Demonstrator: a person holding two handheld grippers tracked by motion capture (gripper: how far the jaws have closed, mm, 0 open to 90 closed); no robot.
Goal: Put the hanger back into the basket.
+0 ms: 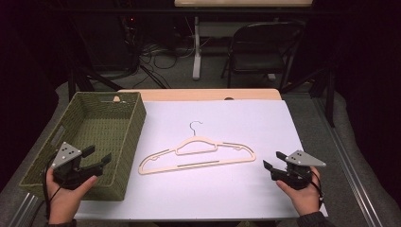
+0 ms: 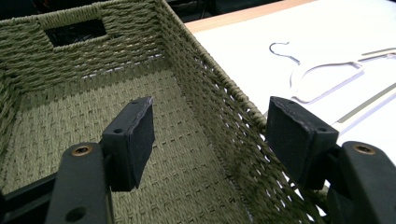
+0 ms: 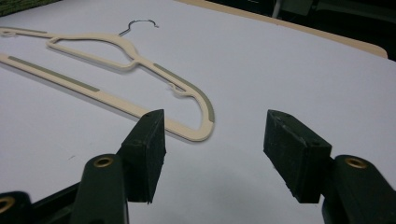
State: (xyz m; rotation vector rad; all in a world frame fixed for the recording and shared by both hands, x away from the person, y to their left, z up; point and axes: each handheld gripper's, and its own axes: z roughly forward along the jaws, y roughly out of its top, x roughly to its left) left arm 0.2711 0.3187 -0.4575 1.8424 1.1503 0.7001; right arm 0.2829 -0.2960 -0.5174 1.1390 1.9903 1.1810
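Observation:
A cream plastic hanger (image 1: 196, 153) with a metal hook lies flat on the white table sheet (image 1: 227, 189), hook pointing away from me. My left gripper (image 1: 98, 157) hovers open over the near right part of the green woven basket (image 1: 42, 156), nothing between its jaws. In the left gripper view the left gripper (image 2: 210, 133) straddles the basket's right wall (image 2: 219, 98), and the hanger (image 2: 322, 77) lies beyond. My right gripper (image 1: 273, 161) stands open just right of the hanger's right end. In the right gripper view the right gripper (image 3: 212, 149) is empty, with the hanger (image 3: 140, 65) ahead.
The basket is empty inside. A folding chair (image 1: 265, 47) and table legs stand on the floor beyond the table's wooden far edge (image 1: 198, 93). A metal rail (image 1: 350, 165) runs along the table's right side.

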